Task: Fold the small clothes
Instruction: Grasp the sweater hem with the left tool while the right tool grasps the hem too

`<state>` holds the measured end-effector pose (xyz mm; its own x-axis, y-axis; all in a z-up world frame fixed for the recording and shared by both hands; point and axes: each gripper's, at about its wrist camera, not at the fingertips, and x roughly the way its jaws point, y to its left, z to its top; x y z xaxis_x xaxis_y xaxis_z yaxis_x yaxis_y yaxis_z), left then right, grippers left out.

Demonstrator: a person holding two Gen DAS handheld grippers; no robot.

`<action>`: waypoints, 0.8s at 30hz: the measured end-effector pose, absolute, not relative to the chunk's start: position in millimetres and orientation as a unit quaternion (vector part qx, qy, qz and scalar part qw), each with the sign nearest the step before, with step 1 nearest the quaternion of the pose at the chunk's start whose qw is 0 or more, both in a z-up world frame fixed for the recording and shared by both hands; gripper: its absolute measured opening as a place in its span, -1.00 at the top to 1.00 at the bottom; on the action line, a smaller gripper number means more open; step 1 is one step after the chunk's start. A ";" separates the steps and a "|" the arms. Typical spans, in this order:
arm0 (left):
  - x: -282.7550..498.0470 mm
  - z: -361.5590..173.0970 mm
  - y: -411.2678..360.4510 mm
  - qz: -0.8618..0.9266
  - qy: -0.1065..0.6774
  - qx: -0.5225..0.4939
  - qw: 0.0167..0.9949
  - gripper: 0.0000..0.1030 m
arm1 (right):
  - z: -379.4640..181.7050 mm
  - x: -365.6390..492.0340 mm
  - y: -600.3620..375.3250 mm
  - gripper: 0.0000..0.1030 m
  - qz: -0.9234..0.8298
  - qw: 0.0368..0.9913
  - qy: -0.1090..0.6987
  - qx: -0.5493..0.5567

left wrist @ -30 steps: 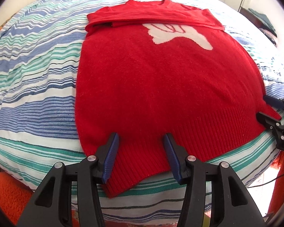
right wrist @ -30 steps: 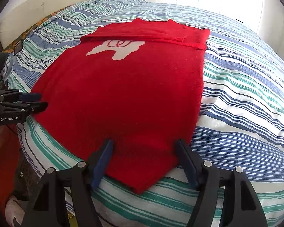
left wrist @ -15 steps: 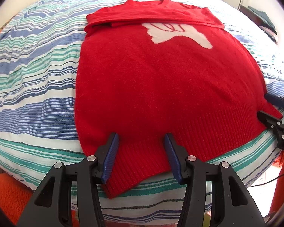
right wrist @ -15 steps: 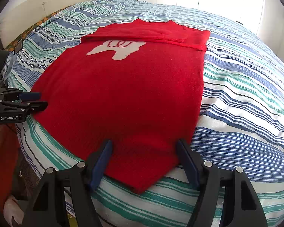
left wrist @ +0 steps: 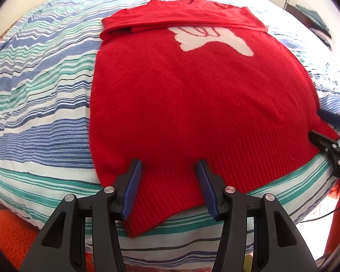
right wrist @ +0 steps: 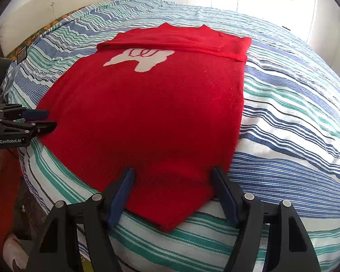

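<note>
Straddling: each hand-held gripper frames a near corner of the red sweater (left wrist: 192,104), fingers spread, nothing pinched.
Sweater place: flat on the striped bed (left wrist: 38,104), sleeves already folded across the chest near the collar, ribbed hem (left wrist: 249,158) at the near edge of the bed.
Left hand-held gripper (left wrist: 168,171): spread wide over the hem's left corner, which points down between its fingers.
Right hand-held gripper (right wrist: 173,179): likewise spread, over the hem's right corner.
Long axis: runs straight away from both grippers, hem near, collar (right wrist: 183,28) far.
Nearer hand: neither, each sits at its own corner.
Likely next: close on both corners and carry the hem towards the collar.
</note>
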<state>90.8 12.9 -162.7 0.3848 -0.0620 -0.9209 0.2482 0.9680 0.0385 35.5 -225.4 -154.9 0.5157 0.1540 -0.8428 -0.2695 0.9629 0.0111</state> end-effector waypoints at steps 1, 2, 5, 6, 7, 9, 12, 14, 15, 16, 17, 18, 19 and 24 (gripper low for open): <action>90.8 -162.8 12.9 -0.094 0.546 0.086 0.828 -0.03 | -154.9 35.6 -225.4 -0.37 0.122 0.868 0.477 -0.061; 90.9 -163.0 12.8 -0.094 0.546 0.087 0.828 -0.03 | -154.9 35.3 -225.2 -0.37 0.122 0.868 0.477 -0.061; 90.4 -163.3 12.1 -0.093 0.545 0.092 0.828 -0.05 | -154.8 35.1 -225.2 -0.37 0.122 0.869 0.476 -0.061; 90.4 -163.3 11.9 -0.093 0.544 0.094 0.829 -0.05 | -154.9 35.0 -225.1 -0.37 0.121 0.869 0.476 -0.062; 90.4 -163.3 11.8 -0.093 0.544 0.095 0.829 -0.05 | -154.9 35.4 -225.3 -0.37 0.121 0.869 0.476 -0.062; 90.8 -163.2 11.9 -0.093 0.544 0.096 0.829 -0.06 | -154.9 34.9 -224.9 -0.37 0.121 0.869 0.476 -0.062; 90.8 -163.4 11.5 -0.092 0.544 0.096 0.829 -0.07 | -155.2 35.2 -225.0 -0.37 0.120 0.869 0.475 -0.063; 90.8 -163.4 11.3 -0.093 0.543 0.097 0.829 -0.07 | -155.3 35.7 -225.2 -0.37 0.121 0.870 0.475 -0.064; 90.7 -163.5 11.5 -0.093 0.543 0.098 0.829 -0.07 | -155.4 35.6 -225.2 -0.37 0.120 0.870 0.474 -0.064; 90.8 -163.5 11.9 -0.093 0.543 0.098 0.829 -0.07 | -155.4 35.9 -225.3 -0.37 0.120 0.870 0.474 -0.064; 91.0 -163.6 11.7 -0.093 0.543 0.098 0.829 -0.07 | -155.4 35.5 -225.1 -0.37 0.120 0.870 0.474 -0.064; 90.9 -163.6 11.6 -0.093 0.543 0.098 0.829 -0.07 | -155.4 35.5 -225.1 -0.37 0.120 0.870 0.474 -0.064; 90.9 -163.6 11.7 -0.093 0.543 0.098 0.829 -0.07 | -155.5 35.9 -225.5 -0.37 0.120 0.870 0.474 -0.064; 90.9 -163.7 11.8 -0.092 0.543 0.099 0.829 -0.08 | -155.4 35.8 -225.4 -0.37 0.120 0.870 0.474 -0.065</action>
